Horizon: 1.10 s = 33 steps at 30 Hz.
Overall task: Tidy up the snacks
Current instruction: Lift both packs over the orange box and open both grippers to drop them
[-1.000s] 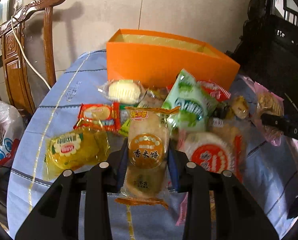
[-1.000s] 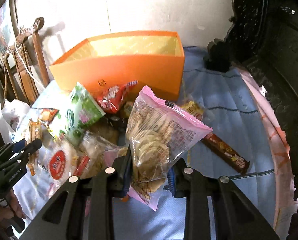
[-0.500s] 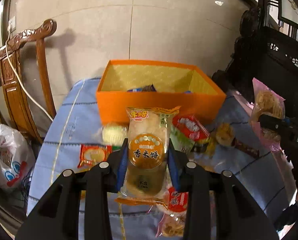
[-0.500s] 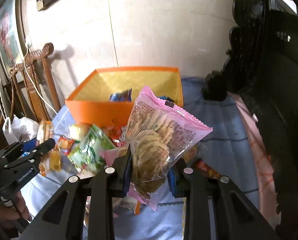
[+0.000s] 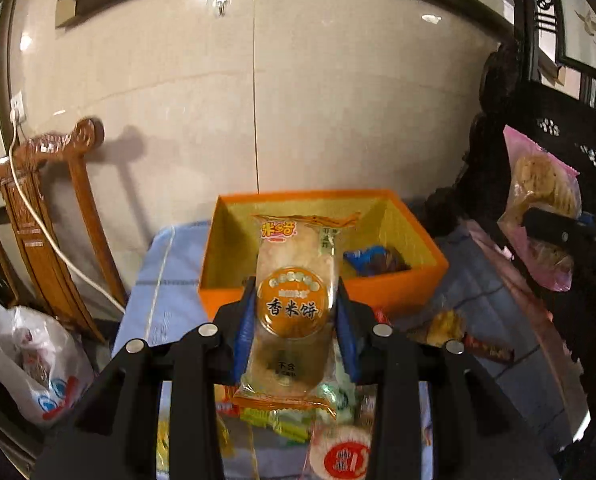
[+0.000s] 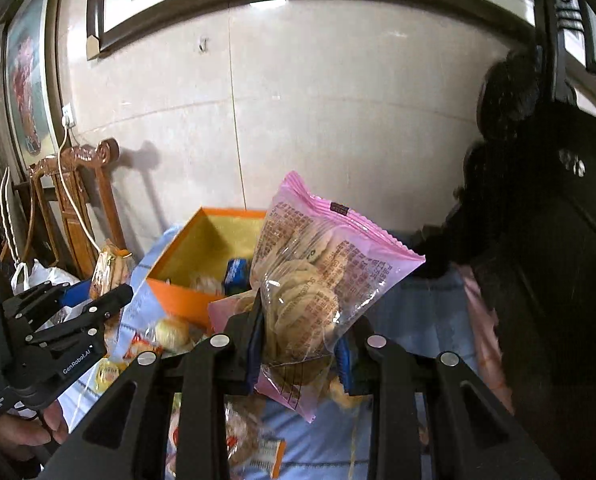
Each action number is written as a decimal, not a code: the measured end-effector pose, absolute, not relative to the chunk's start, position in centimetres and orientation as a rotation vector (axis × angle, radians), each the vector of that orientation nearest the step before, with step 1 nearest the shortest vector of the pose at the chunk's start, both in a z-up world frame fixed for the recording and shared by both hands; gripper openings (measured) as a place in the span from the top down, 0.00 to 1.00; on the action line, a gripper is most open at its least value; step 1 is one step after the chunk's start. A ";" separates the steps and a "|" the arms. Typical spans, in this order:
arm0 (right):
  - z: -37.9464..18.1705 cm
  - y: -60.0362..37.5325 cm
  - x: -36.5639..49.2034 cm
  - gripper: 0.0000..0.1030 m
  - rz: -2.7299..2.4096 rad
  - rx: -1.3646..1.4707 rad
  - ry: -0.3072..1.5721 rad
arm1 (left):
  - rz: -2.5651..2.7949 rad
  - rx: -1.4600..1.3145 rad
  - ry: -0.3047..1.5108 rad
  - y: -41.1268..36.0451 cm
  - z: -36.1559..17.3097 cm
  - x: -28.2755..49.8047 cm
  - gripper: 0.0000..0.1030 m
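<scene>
My left gripper (image 5: 294, 322) is clamped on a clear-wrapped rice cracker packet with an orange round label (image 5: 294, 308), held upright in front of the open orange cardboard box with a yellow lining (image 5: 401, 292). My right gripper (image 6: 299, 346) is pinching a pink-edged clear bag of pale round biscuits (image 6: 317, 284), its top tilted right.

Only the left view looks fully into the box: one blue-wrapped snack and a dark one beside it lie at its right end. The right view alone shows the left gripper from the side, with "GenRobot.AI" printed on its black arm and a hand (image 6: 22, 432) below it.

The cracker label reads 香米饼; the yellow-on-red logo above it I can't read surely. The print on the pink bag is too small.

Two held packets, one box. The loose snacks on the pale blue striped tablecloth (image 5: 166, 280) below overlap too much to count. A carved brown wooden chair (image 5: 46, 216) stands on the left.
</scene>
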State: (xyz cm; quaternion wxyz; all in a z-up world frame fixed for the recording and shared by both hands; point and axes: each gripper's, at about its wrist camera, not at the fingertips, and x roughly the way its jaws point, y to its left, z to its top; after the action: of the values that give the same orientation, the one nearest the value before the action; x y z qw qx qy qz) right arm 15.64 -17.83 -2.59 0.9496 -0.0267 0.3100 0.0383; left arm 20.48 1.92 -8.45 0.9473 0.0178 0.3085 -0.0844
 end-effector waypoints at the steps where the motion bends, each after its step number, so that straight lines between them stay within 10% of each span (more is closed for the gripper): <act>1: -2.2 -17.7 16.0 0.71 0.079 -0.061 0.624 | -0.172 0.038 0.619 1.7 -7.9 20.9 0.66; 17: 2.0 -17.6 29.5 0.71 0.067 -0.103 0.615 | -0.138 0.062 0.588 -1.7 -4.3 33.3 0.65; 22: -0.8 -17.2 33.1 0.52 0.050 -0.169 0.699 | -0.099 -0.003 0.609 -1.1 -5.3 37.1 0.05; 33: -3.6 -19.4 31.2 0.34 -0.005 -0.143 0.715 | -0.071 -0.013 0.636 1.2 -7.6 35.9 0.05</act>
State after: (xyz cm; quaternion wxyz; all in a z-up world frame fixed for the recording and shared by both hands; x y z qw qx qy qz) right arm 31.15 -19.36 -3.56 0.9342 -0.0700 0.3498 -0.0023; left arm 35.86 1.20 -7.65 0.9493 -0.0061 0.3125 -0.0349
